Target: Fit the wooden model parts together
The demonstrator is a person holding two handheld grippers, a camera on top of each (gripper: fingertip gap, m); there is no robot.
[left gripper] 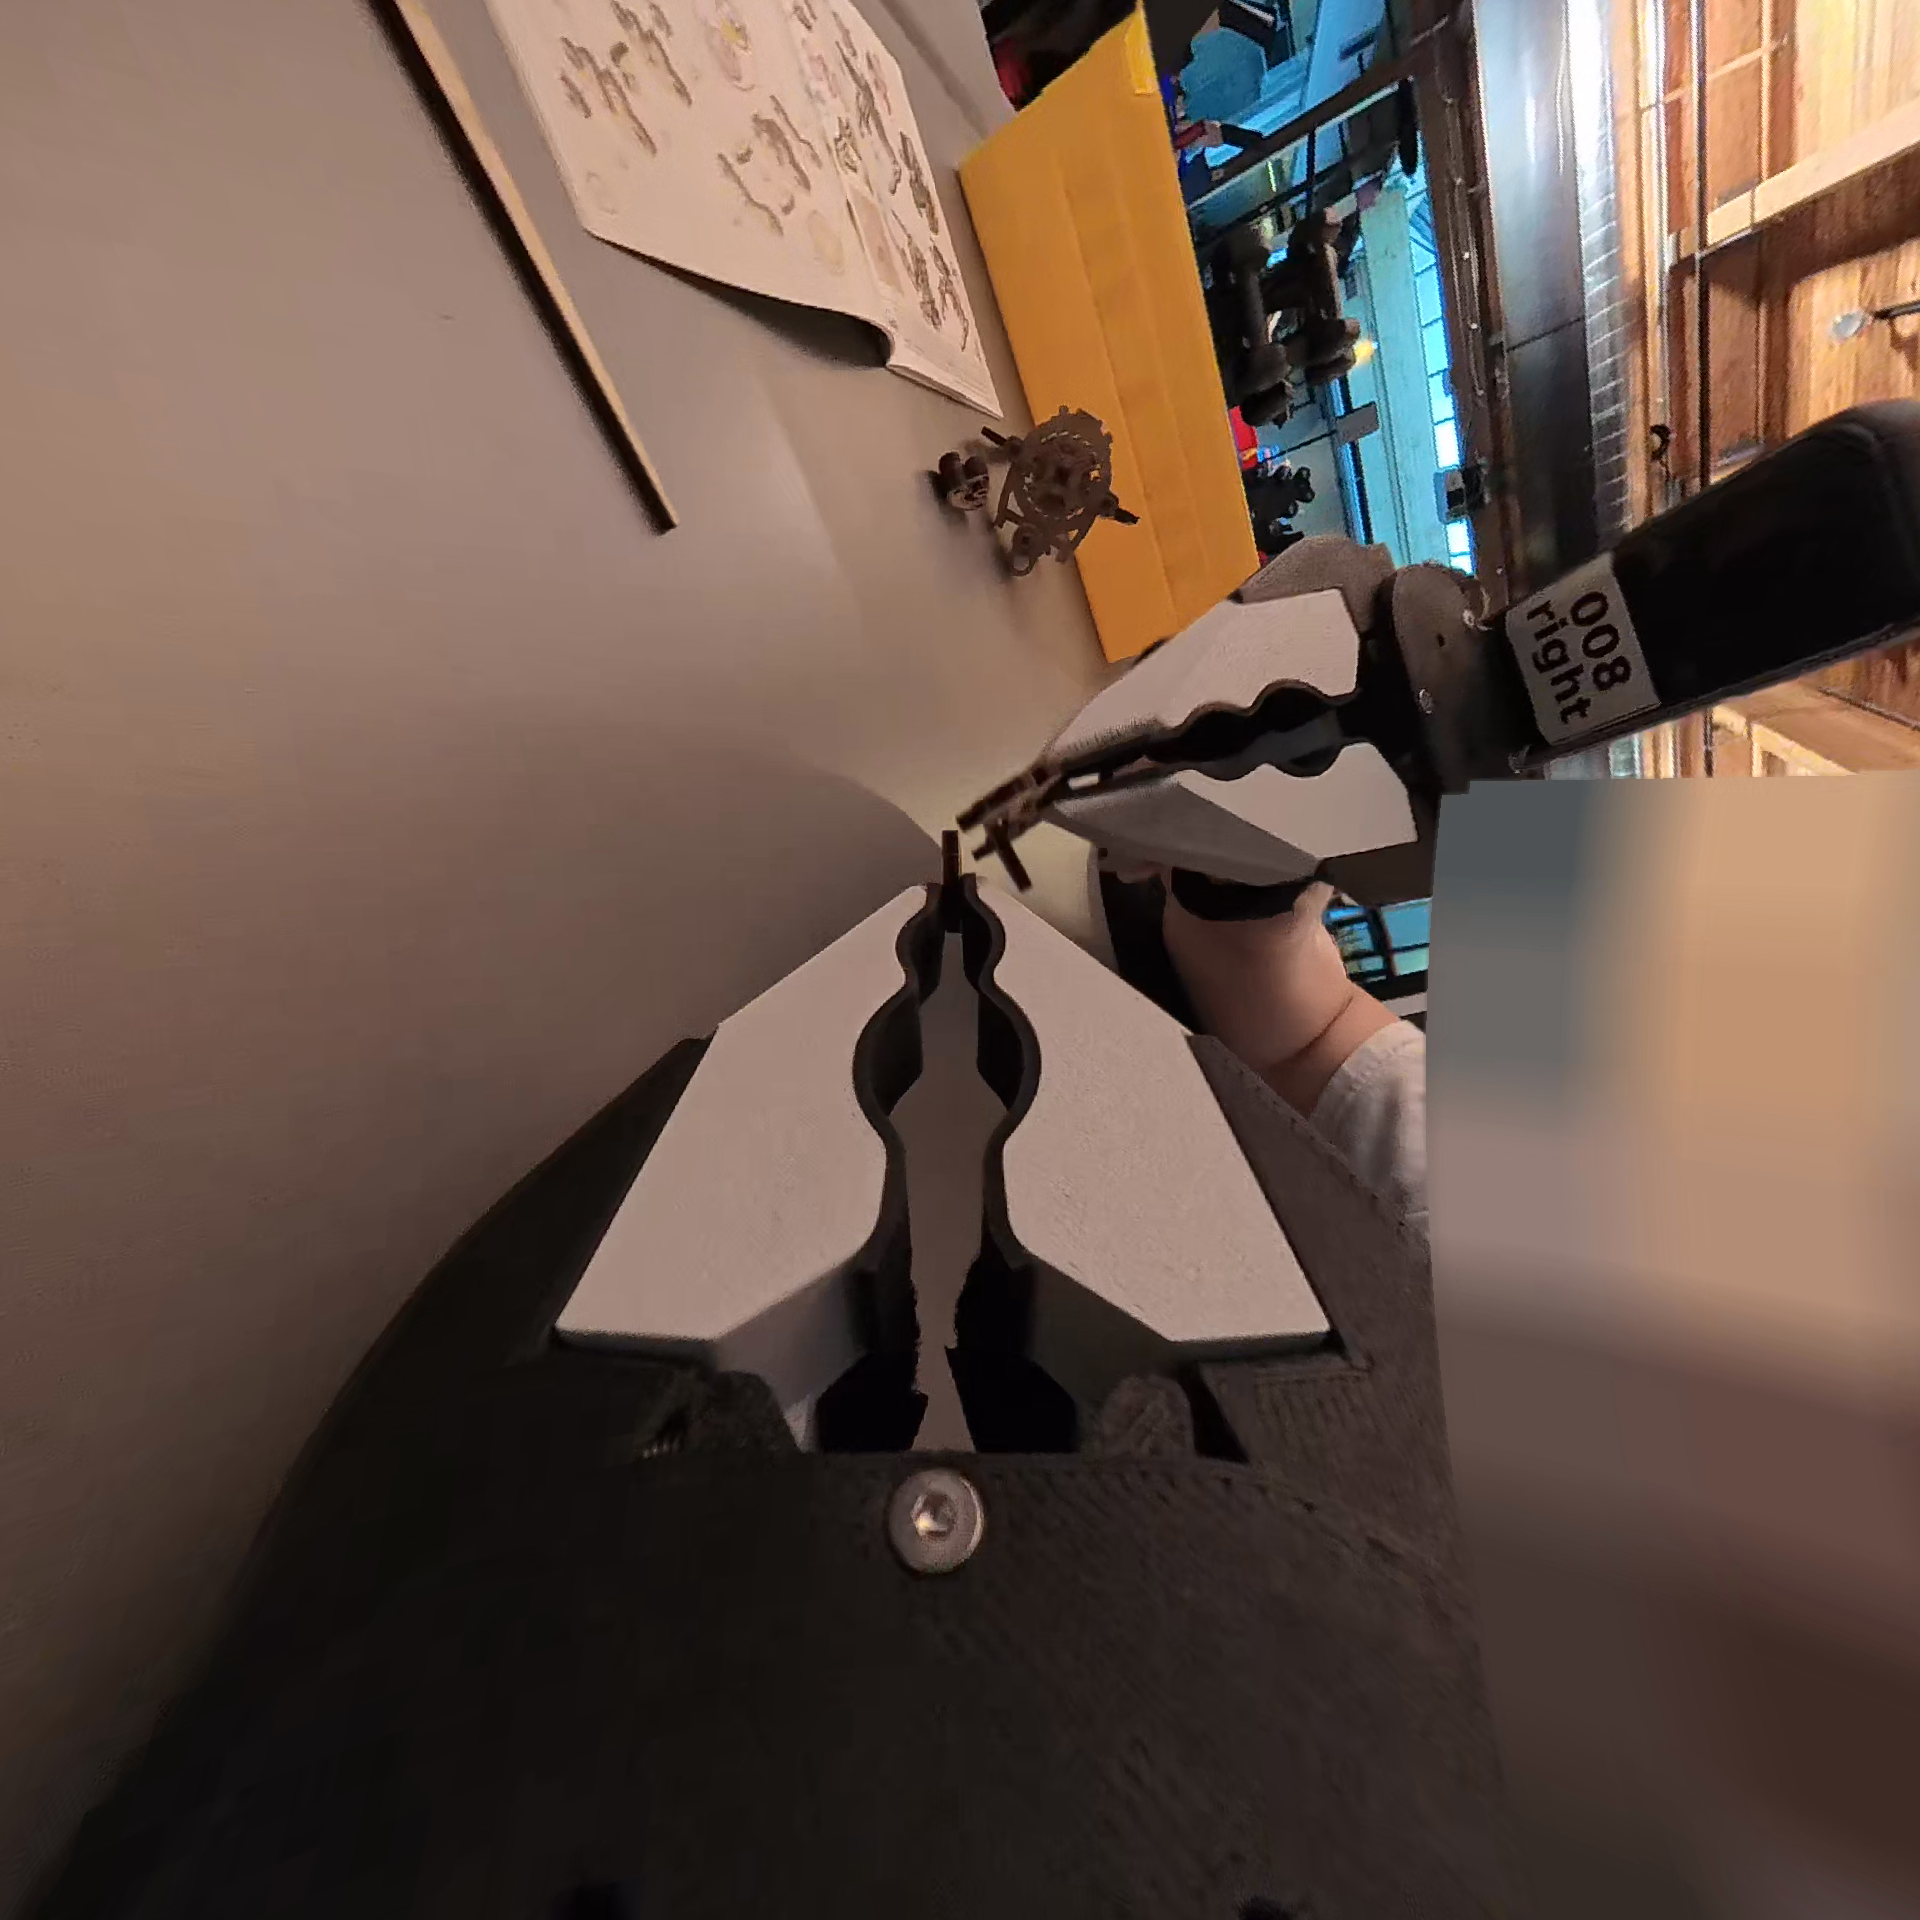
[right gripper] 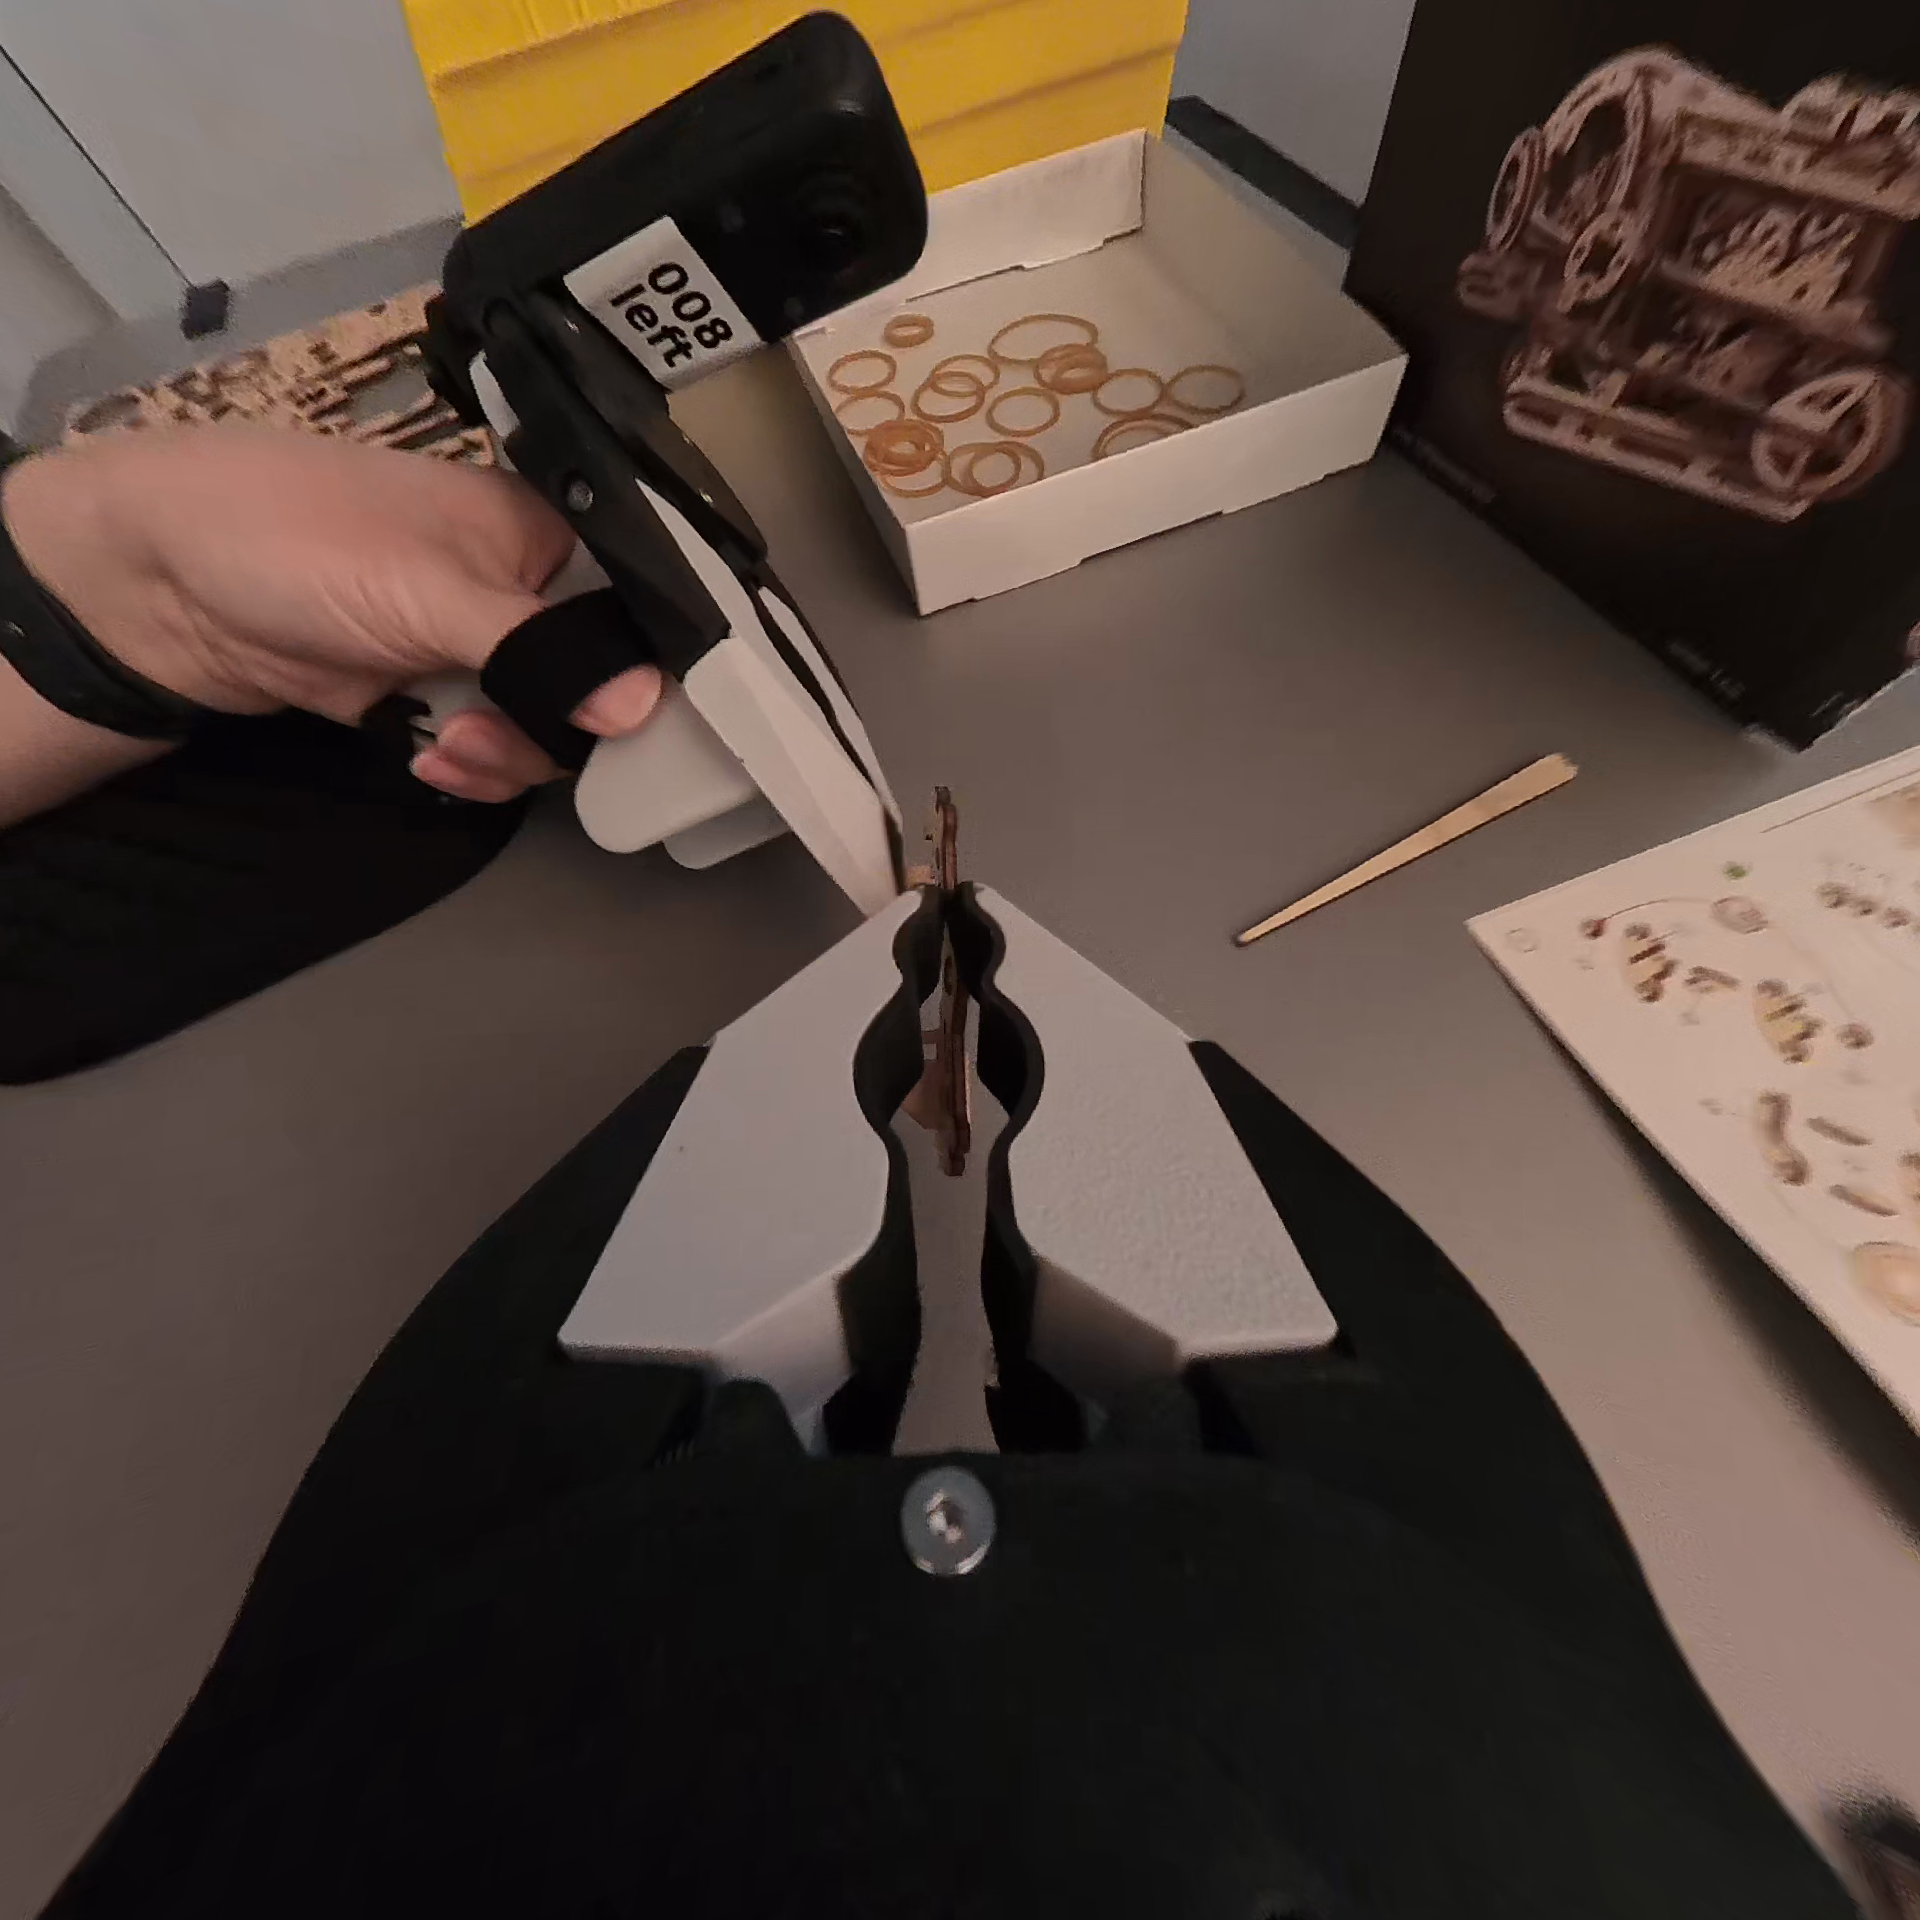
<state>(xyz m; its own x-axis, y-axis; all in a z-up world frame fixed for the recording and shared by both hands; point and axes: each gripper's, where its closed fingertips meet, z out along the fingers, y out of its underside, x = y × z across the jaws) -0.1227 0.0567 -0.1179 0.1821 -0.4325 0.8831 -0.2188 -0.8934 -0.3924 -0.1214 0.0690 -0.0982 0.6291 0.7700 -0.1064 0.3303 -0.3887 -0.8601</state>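
Grippers both clamped right now: my left gripper (left gripper: pixel 951 902) pinches a tiny dark wooden peg (left gripper: pixel 950 854) at its tips, and my right gripper (right gripper: pixel 948 902) squeezes a flat wooden model piece (right gripper: pixel 948 1039) edge-on. In the right wrist view, my left gripper's tips come in from 11 o'clock, just beside that piece. Box of rubber bands (right gripper: pixel 1049 410) sits at 12 o'clock, instruction sheet (right gripper: pixel 1714 1060) at 3 o'clock, on my grey table (right gripper: pixel 1195 727).
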